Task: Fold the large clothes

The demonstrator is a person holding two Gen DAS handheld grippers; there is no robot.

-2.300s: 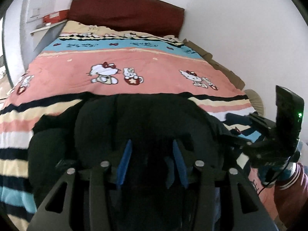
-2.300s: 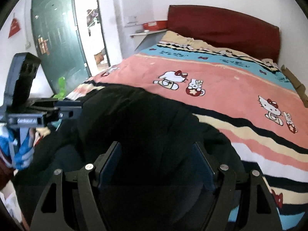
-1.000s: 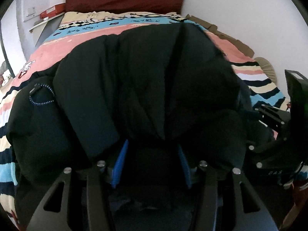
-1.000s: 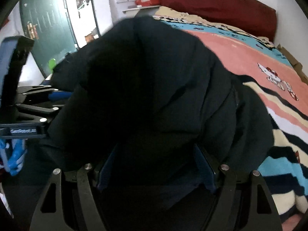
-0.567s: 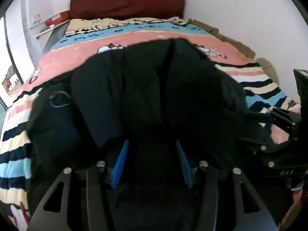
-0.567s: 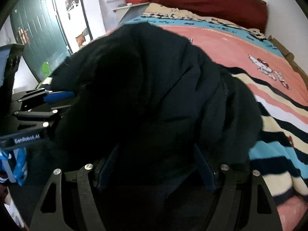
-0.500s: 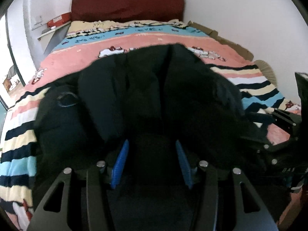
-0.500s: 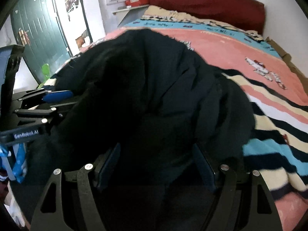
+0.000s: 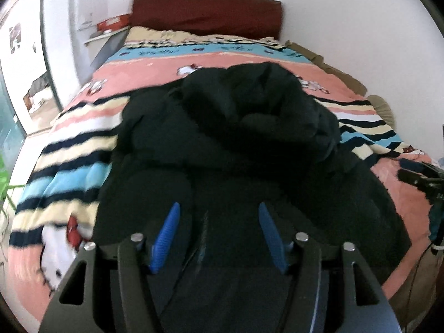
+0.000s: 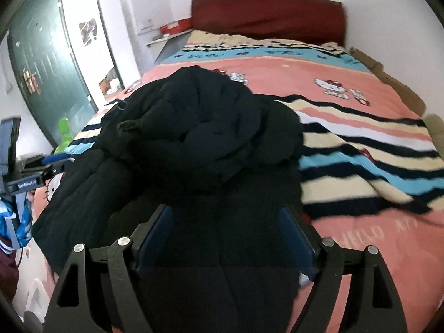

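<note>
A large black padded jacket (image 9: 236,127) lies on the striped cartoon blanket (image 9: 69,172), its upper part heaped back over the flat lower part (image 10: 211,127). My left gripper (image 9: 219,236) hovers over the near hem. Its jaws are opening, and the blue pads (image 9: 166,236) stand apart with only the lying fabric seen between them. My right gripper (image 10: 226,238) is over the same near edge, jaws opening wide, pads (image 10: 155,238) clear of the cloth. Each view shows the other gripper at its edge: the right gripper (image 9: 419,174), the left gripper (image 10: 41,166).
A dark red headboard (image 9: 208,14) closes the far end of the bed. The white wall runs along the right side. A green door (image 10: 47,69) and a bright doorway stand on the left. A green object (image 10: 63,133) is beside the bed, and a shelf with a red box (image 10: 174,27) is near the headboard.
Both grippers have drawn back toward the foot of the bed and risen. The jacket, earlier lifted close before the cameras, now rests heaped on the bed. Both pairs of jaws stand wider.
</note>
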